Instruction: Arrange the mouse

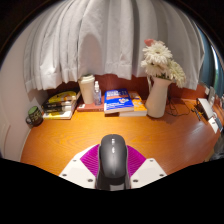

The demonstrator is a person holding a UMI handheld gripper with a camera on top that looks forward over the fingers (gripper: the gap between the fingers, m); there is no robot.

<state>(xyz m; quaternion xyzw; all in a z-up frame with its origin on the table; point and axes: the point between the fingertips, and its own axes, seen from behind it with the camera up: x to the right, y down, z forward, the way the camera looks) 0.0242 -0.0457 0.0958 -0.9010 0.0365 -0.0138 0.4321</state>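
Observation:
A dark grey computer mouse (112,160) sits between my gripper's (112,166) two fingers, its nose pointing away over the wooden desk (70,140). The magenta pads (91,158) press against both of its sides, so the fingers are shut on it. The mouse's rear end is hidden by the gripper body. It is held just above or at the near part of the desk; I cannot tell whether it touches the surface.
At the back of the desk stand a white vase with pale flowers (157,90), a blue book (118,100), a white jug (90,90) and stacked books (62,102). A white curtain (95,40) hangs behind. Small items (208,110) lie at the far right.

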